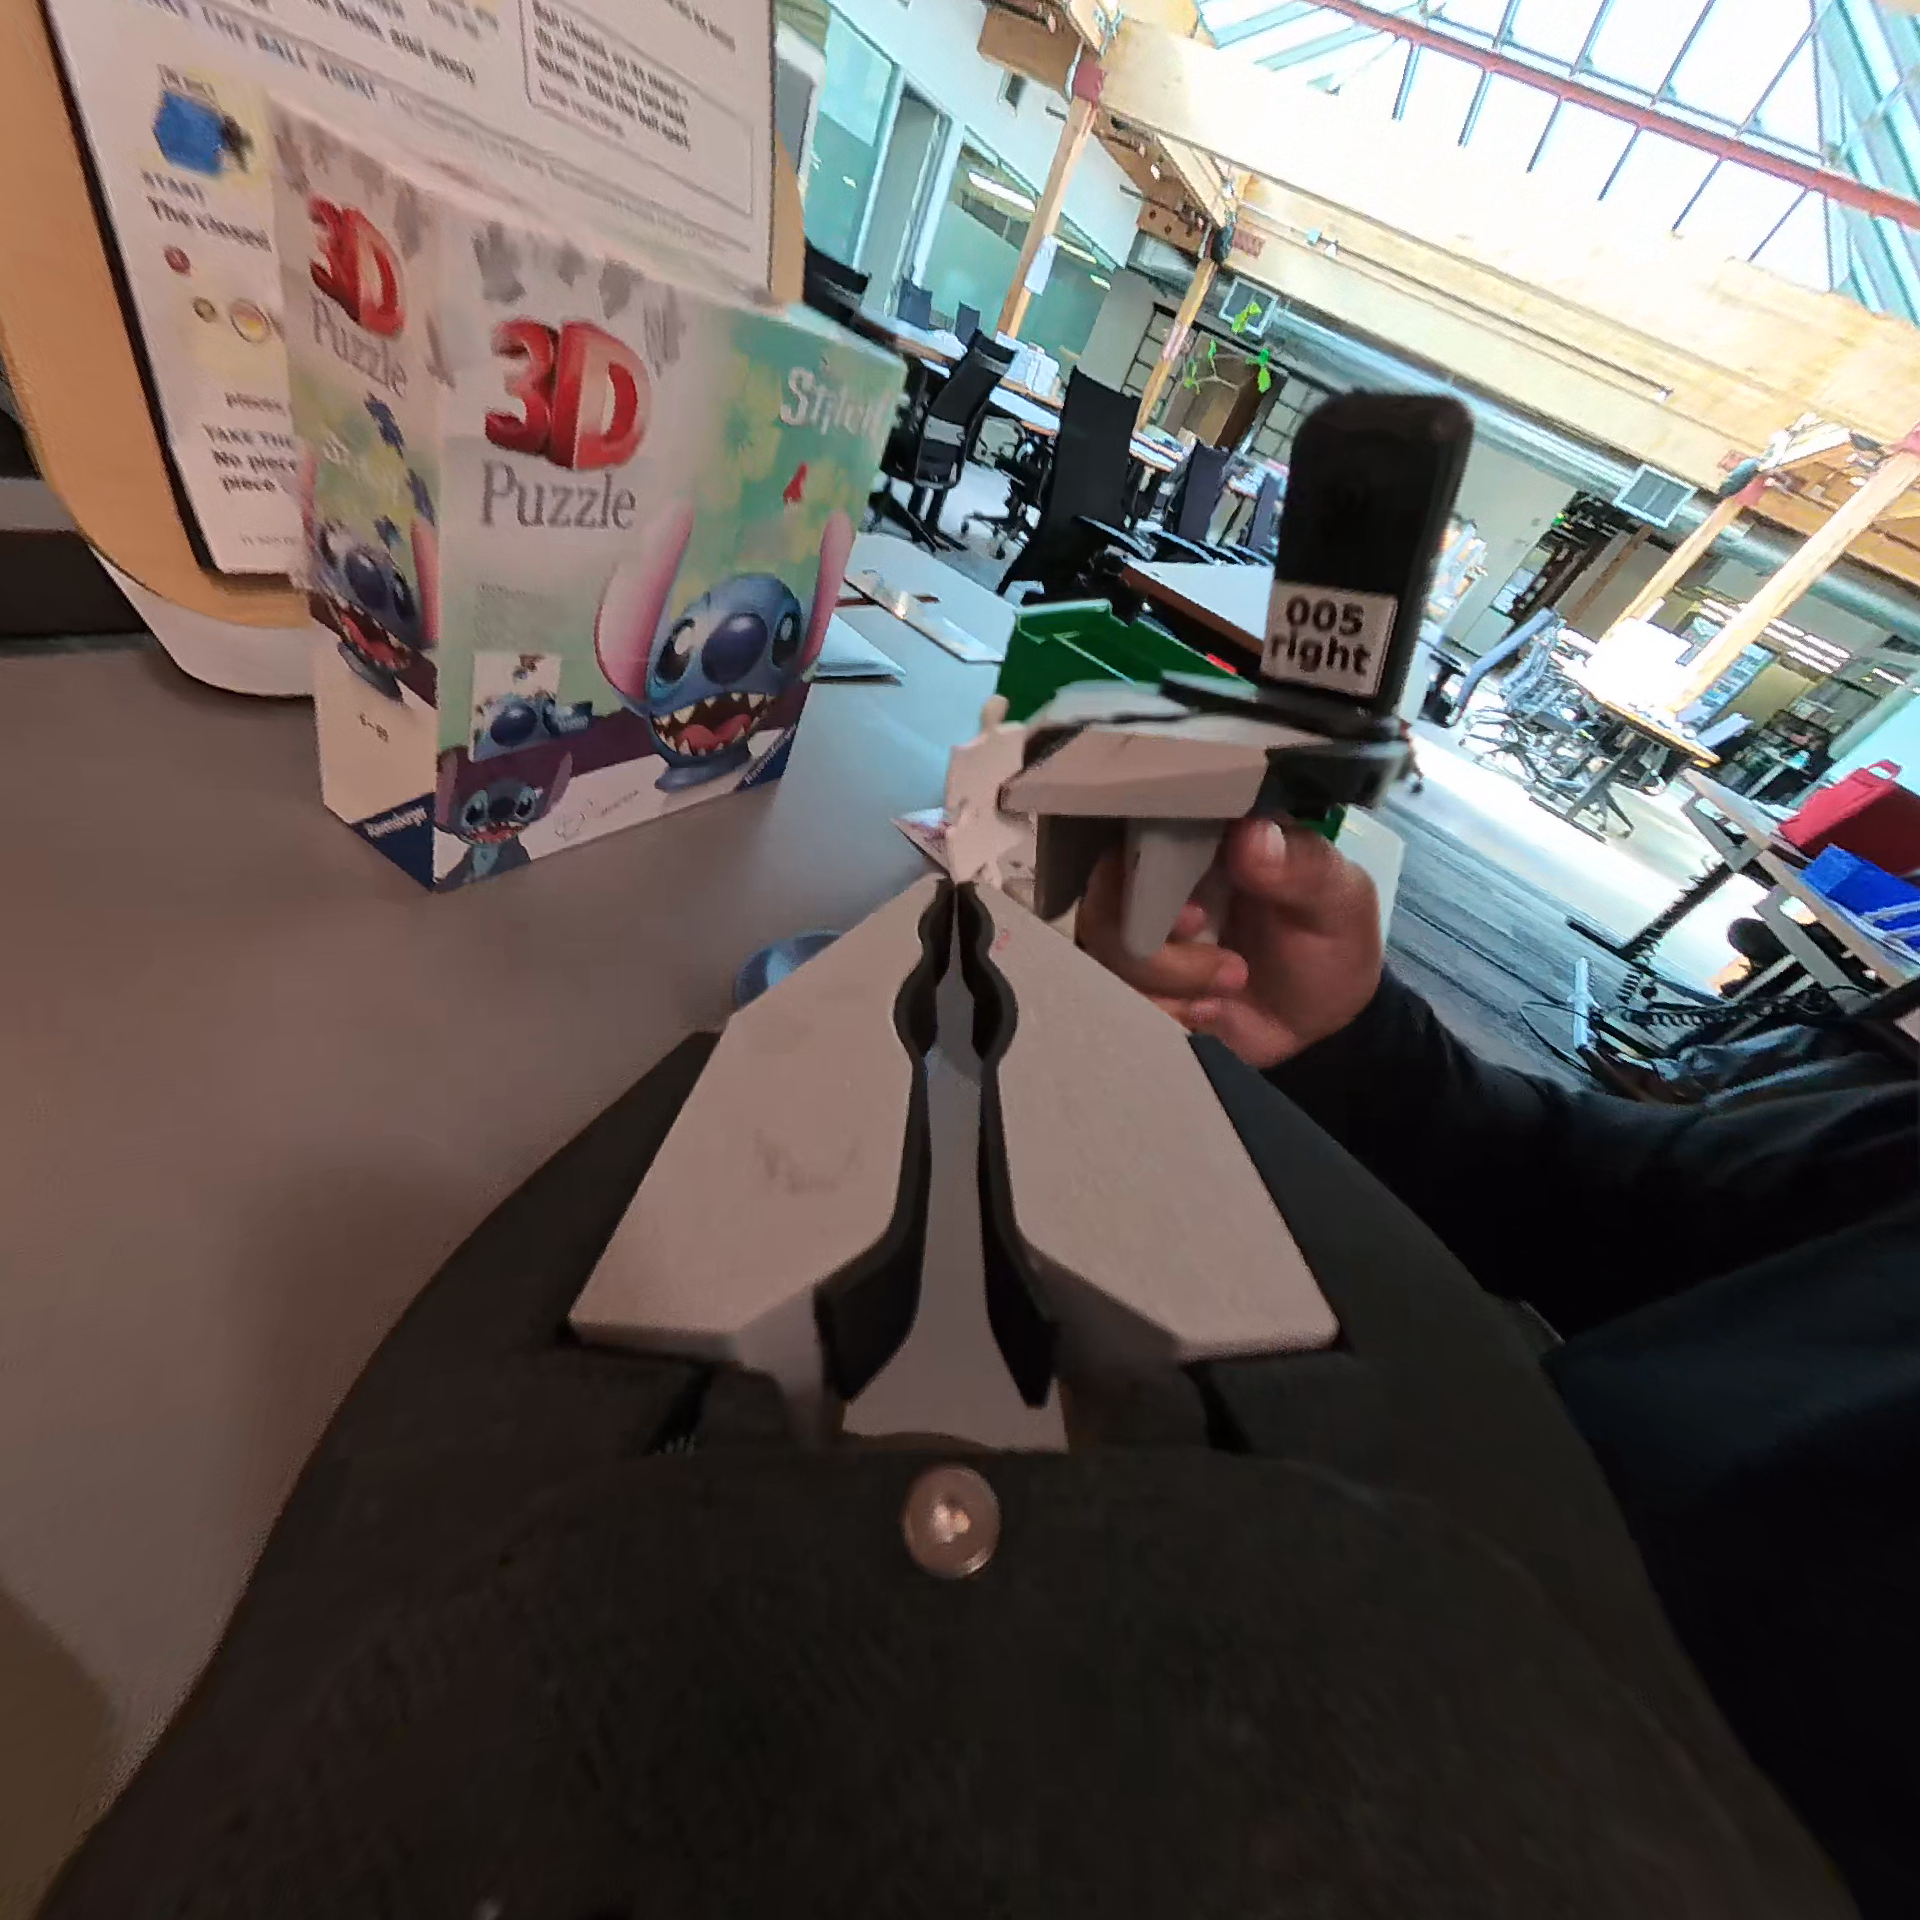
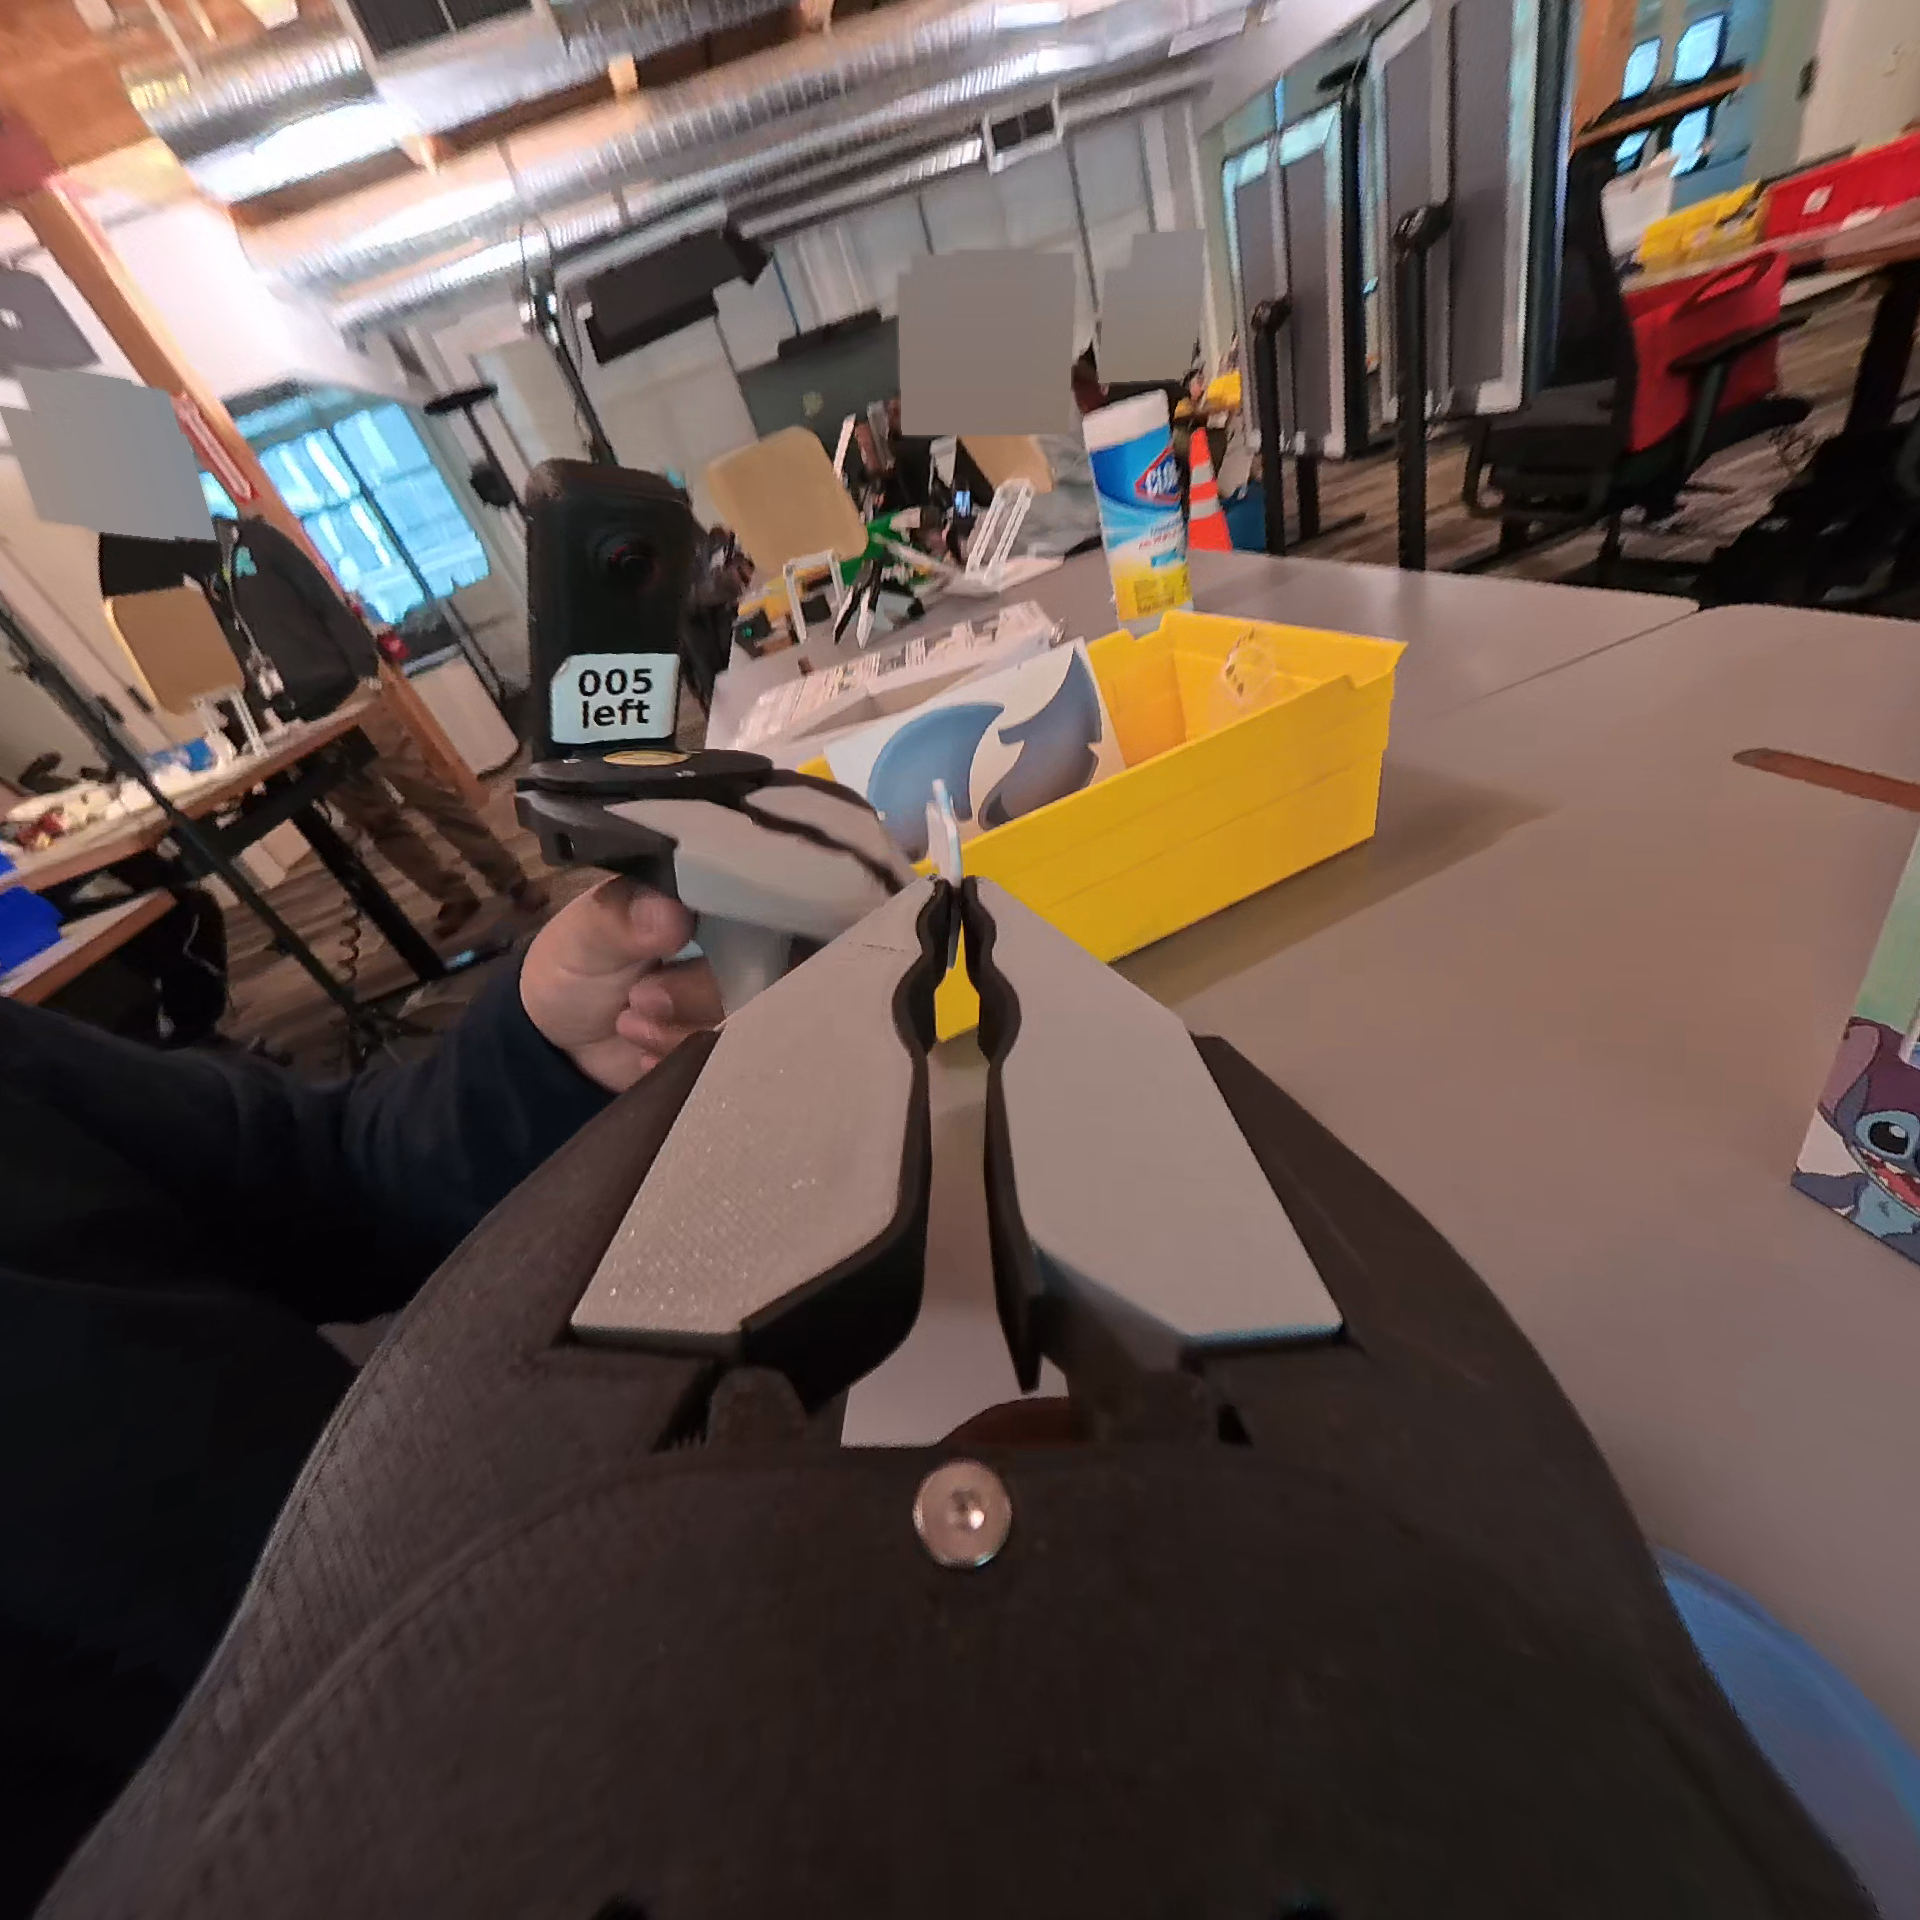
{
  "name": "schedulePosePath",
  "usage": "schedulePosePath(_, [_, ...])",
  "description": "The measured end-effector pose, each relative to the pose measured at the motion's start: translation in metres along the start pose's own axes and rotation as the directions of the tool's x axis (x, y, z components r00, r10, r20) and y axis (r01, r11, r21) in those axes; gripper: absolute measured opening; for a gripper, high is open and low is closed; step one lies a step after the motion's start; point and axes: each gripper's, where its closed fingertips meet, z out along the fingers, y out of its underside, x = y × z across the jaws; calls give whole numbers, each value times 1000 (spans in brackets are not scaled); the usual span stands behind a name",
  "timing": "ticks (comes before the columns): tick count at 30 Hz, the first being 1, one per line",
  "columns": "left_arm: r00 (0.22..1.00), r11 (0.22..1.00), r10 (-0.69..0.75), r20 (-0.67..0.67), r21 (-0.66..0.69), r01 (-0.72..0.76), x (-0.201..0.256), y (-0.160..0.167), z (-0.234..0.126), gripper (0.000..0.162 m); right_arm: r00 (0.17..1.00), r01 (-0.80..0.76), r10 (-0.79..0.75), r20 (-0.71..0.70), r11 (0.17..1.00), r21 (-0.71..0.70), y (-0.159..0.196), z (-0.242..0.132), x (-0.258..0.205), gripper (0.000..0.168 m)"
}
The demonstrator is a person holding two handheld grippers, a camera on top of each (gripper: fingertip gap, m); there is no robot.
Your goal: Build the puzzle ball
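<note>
Jaws of both grippers clenched on one white puzzle piece (image 1: pixel 977 800): left gripper (image 1: pixel 954 891), right gripper (image 2: pixel 954 891), above the surface (image 1: pixel 260 935).

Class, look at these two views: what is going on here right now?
A person holds two grippers above a grey table. The right gripper is shut on white puzzle pieces. The left gripper meets those pieces at its tips, jaws closed. The puzzle box stands behind; a yellow bin sits nearby.

The white curved puzzle piece (image 1: pixel 977 800) is motion-blurred. The colourful cardboard puzzle box (image 2: pixel 1870 1143) is cropped by the right edge. The blue rounded object (image 1: pixel 781 961) is half hidden behind the fingers (image 1: pixel 831 1039).
</note>
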Motion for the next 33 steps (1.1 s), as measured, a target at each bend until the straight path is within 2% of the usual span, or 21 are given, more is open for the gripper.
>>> schedulePosePath(5, [998,998,-34,-61,-62,30,4,25,9,0,999,-34,35,17,996,-84,10,4,10,0])
schedulePosePath(11, [997,990,-11,-77,-144,0,-2,43,6,0,964,-203,229,137,962,-185,26,2,12,0])
schedulePosePath(15, [996,987,9,-93,-159,-23,-3,44,3,0,936,-259,309,169,928,-267,39,-3,14,0])
schedulePosePath(22, [990,984,-49,-134,-178,25,-2,53,10,7,913,-252,346,217,895,-367,60,-6,5,0])
schedulePosePath(26, [989,984,-34,-143,-175,9,0,56,13,1,913,-229,335,232,893,-386,64,-9,2,0])
schedulePosePath(33, [980,990,-49,-195,-142,21,4,57,14,0,915,-222,325,237,899,-377,63,-11,-1,0])
